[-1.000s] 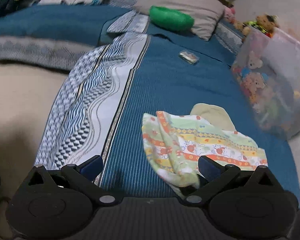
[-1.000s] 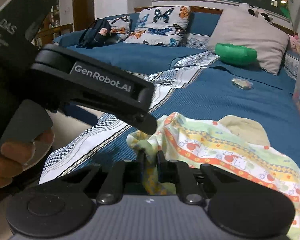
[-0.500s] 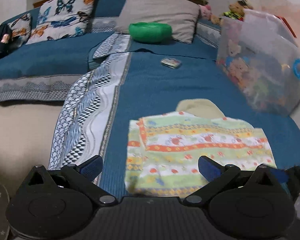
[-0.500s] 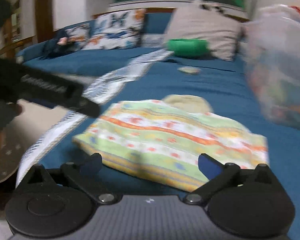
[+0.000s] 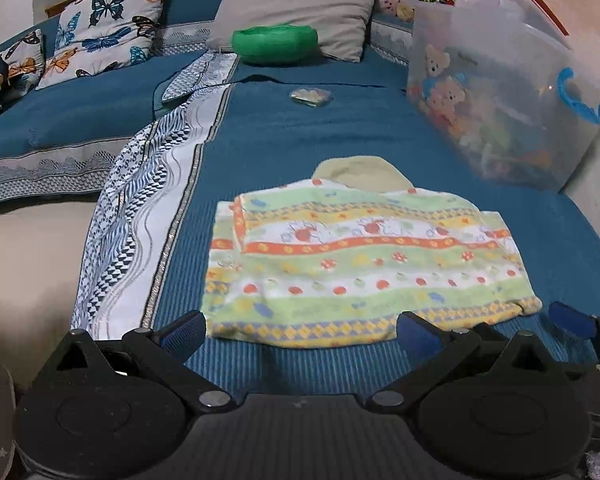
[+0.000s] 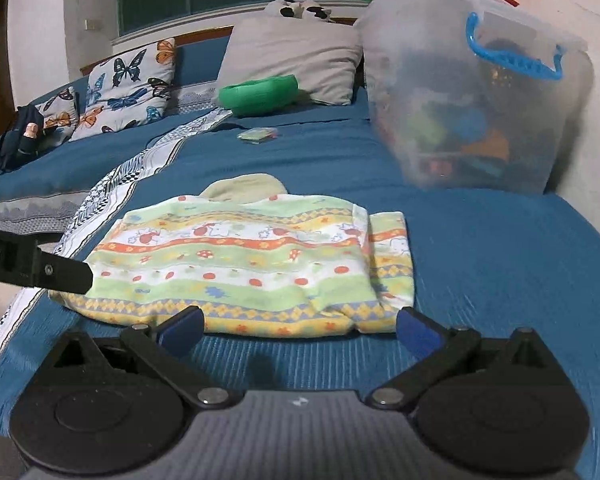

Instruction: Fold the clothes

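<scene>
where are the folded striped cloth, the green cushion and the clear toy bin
folded striped cloth (image 5: 364, 264), left wrist view, middle of its top layer
green cushion (image 5: 275, 44), left wrist view, centre of its front face
clear toy bin (image 6: 472, 120), right wrist view, middle of its near wall

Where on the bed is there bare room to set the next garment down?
Bare blue cover lies between the folded garment and the small packet, and between the garment and the patterned strip. In the right wrist view, more lies right of the garment. It is crowded by the toy bin.
</scene>
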The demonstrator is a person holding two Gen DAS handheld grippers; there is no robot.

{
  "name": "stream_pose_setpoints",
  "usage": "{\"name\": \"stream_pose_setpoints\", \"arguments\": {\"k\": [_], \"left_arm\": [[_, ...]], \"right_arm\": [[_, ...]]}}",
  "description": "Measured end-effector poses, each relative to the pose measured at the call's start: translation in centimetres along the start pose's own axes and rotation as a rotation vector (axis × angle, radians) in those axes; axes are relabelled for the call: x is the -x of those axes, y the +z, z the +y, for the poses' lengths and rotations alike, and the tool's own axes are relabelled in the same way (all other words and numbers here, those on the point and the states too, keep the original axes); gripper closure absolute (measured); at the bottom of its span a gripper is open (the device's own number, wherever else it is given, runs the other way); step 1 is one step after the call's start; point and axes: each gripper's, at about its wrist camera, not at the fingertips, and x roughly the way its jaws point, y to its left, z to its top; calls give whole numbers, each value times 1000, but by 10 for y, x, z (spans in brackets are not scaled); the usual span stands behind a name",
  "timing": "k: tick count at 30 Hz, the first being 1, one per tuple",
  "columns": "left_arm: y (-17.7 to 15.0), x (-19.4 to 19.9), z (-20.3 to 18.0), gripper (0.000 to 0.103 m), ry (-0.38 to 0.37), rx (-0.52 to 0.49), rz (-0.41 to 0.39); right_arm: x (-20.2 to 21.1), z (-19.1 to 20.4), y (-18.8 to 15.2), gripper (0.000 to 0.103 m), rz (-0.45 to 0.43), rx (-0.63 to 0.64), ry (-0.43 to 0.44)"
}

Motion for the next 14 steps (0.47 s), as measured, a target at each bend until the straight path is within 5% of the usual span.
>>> {"name": "stream_pose_setpoints", "arguments": {"k": [14], "left_arm": [[-3, 0, -7, 0, 9, -8, -3]], "right_arm": [[5, 0, -2, 0, -27, -10, -1]]}}
